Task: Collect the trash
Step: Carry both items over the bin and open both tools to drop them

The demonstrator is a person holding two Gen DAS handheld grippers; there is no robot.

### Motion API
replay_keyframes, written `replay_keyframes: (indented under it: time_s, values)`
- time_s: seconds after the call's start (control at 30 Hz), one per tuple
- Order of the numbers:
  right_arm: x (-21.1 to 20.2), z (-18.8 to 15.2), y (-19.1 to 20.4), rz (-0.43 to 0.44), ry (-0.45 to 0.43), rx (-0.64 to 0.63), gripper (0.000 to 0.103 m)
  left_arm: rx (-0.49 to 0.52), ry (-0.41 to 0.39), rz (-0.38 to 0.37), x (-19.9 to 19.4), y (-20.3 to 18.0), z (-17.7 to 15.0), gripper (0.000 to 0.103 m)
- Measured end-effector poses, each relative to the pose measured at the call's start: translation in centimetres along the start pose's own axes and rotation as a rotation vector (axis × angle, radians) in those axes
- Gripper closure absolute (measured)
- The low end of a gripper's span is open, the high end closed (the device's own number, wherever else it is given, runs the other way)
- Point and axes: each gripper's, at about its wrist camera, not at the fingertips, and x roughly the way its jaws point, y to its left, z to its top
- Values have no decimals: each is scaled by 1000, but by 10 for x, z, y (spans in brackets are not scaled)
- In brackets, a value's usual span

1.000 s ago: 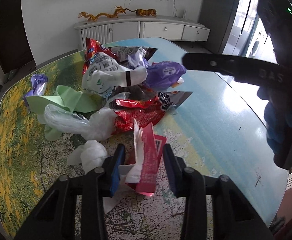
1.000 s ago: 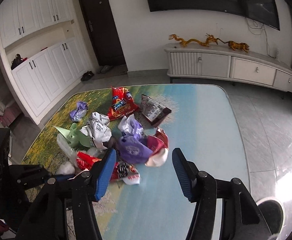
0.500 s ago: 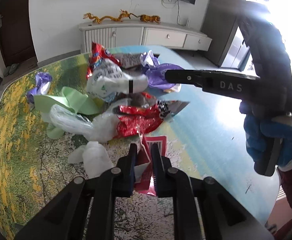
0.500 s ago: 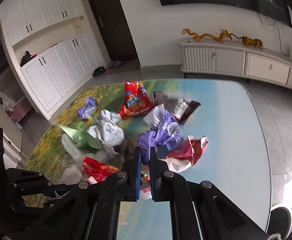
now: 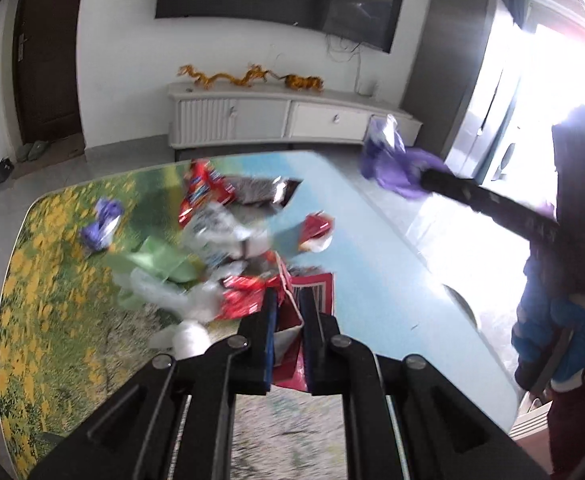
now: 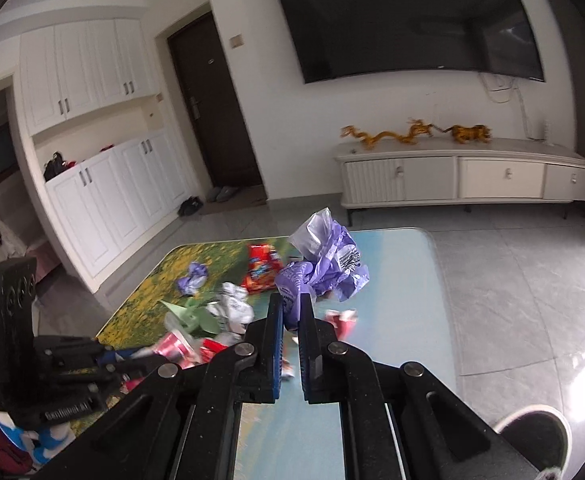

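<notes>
My left gripper (image 5: 288, 300) is shut on a red and white wrapper (image 5: 292, 324) and holds it above the table. My right gripper (image 6: 291, 300) is shut on a crumpled purple plastic bag (image 6: 324, 264) lifted clear of the table; the bag also shows in the left wrist view (image 5: 392, 164). A pile of trash lies on the table: a red snack bag (image 5: 200, 192), a green sheet (image 5: 156, 260), white crumpled plastic (image 5: 212, 228), a small purple wrapper (image 5: 100, 224) and red wrappers (image 5: 244, 296).
The table (image 5: 372, 280) has a printed top, yellow-green at left and pale blue at right. A white tissue ball (image 5: 188, 336) lies near my left fingers. A round bin rim (image 6: 532, 428) shows at lower right on the floor. A white sideboard (image 6: 464, 176) stands by the far wall.
Both grippers closed from open a second ago. The left has lifted the red wrapper. The right has raised the purple bag off the pile and up to the right.
</notes>
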Motion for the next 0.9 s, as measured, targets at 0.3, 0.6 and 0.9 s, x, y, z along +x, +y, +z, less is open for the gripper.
replay_keyframes:
  time_s: [0.3,0.6,0.9]
  values:
    - [-81,-49,-112,-266,-15,164,96,88,-1,-157,29,-106,38,93]
    - [-116,-113,-215,-378,70,420,96,217,139,-302,122,-252,52,93]
    - [-105,-165,-282,-414,164,610,81,255,275,-348,218,-339,42,81]
